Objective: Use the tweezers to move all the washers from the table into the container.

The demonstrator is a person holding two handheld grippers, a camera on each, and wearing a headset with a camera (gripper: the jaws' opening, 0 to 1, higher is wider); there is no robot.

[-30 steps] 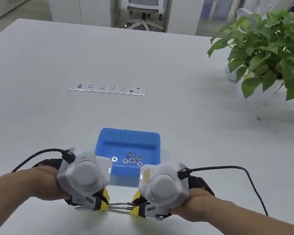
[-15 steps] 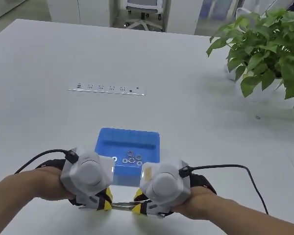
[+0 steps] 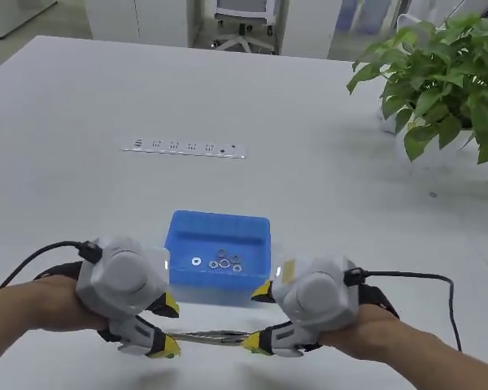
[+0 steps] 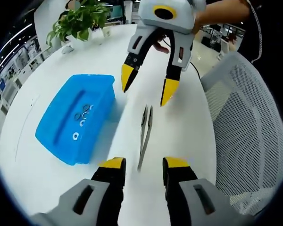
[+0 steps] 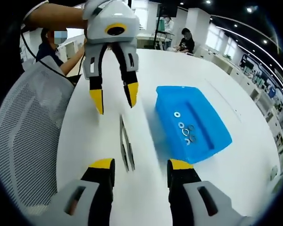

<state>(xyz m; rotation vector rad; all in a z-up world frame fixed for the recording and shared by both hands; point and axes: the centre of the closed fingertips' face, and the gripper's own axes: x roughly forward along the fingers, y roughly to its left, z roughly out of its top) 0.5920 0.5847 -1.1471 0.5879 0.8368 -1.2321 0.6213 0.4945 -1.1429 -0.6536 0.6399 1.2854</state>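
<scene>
The container (image 3: pixel 202 236) is bright blue, its washers (image 3: pixel 220 262) silver, the table (image 3: pixel 325 187) white. The tweezers (image 4: pixel 145 132) are silver-grey. The left gripper (image 4: pixel 144 163) and right gripper (image 5: pixel 140 165) are pale grey, with black jaws tipped yellow.

Grey grippers (image 3: pixel 169 327) (image 3: pixel 258 317) bear yellow-tipped jaws, black cables (image 3: pixel 407 275).

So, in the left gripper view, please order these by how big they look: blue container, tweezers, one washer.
Largest: the blue container.
Next: the tweezers, long but very thin.
Smallest: a washer inside the container.
The gaps are wide, so nearness to the camera does not change the order.
</scene>
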